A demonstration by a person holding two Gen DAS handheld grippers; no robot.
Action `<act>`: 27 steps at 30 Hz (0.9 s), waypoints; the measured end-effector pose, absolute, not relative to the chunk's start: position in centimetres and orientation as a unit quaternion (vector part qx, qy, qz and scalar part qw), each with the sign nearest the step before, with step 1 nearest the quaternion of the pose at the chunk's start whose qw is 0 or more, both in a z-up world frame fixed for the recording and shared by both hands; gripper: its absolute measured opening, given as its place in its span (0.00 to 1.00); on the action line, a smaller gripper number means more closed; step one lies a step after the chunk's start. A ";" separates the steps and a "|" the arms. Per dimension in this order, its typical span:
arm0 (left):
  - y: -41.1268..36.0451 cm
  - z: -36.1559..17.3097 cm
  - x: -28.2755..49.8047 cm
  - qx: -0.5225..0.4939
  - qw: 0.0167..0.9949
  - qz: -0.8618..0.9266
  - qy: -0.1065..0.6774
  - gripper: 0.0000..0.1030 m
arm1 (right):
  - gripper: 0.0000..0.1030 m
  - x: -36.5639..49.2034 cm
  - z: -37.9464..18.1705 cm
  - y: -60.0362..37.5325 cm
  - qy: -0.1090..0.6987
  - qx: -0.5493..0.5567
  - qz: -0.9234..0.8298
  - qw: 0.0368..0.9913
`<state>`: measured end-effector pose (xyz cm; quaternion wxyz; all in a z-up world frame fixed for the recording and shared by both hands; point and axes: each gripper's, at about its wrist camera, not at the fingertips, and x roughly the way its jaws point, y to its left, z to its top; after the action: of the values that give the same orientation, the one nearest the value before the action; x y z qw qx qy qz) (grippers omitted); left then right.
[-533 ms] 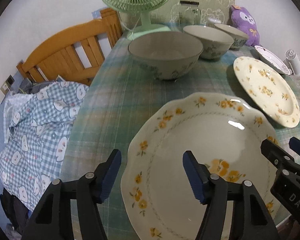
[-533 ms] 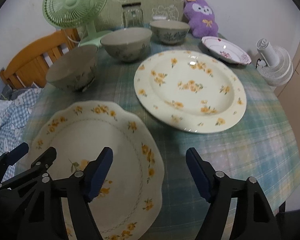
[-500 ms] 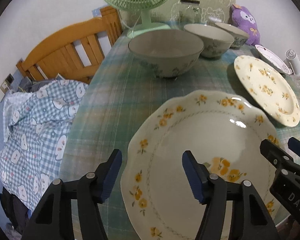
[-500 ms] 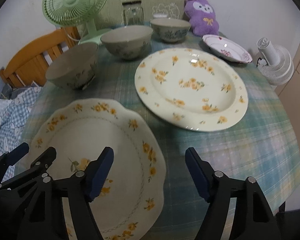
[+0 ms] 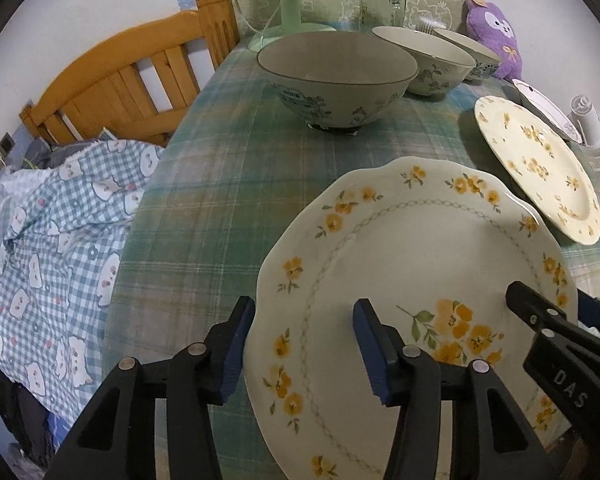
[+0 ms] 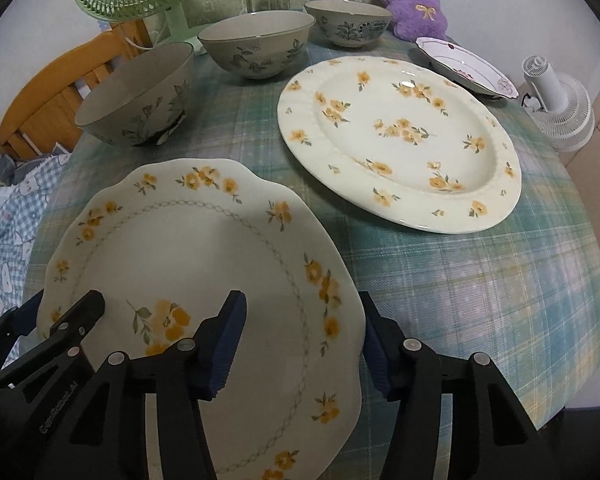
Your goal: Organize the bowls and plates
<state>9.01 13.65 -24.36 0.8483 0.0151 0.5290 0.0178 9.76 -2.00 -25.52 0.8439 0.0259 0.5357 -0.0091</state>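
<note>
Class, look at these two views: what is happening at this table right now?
A person is working a claw in each hand around the near scalloped plate. The left claw straddles its left rim and the right claw its right rim; both are closing, with the rim between their jaws. The round flowered plate, a small plate and three bowls sit untouched on the tablecloth.

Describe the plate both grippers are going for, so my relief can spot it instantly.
On the green plaid tablecloth, take the near edge, in front of the three bowls. The scalloped plate lies there, left of the bigger round plate. Only it has a wavy rim, a chain-pattern ring and one large orange flower off-centre.
</note>
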 end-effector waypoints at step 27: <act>11.6 -20.8 8.9 0.021 0.834 0.014 0.551 0.49 | 0.54 10.5 -22.7 -3.7 0.551 0.010 -0.006 0.835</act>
<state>8.87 11.57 -20.84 0.8343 0.0213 0.5507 0.0143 10.51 -3.67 -22.68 0.8345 0.0101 0.5508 -0.0059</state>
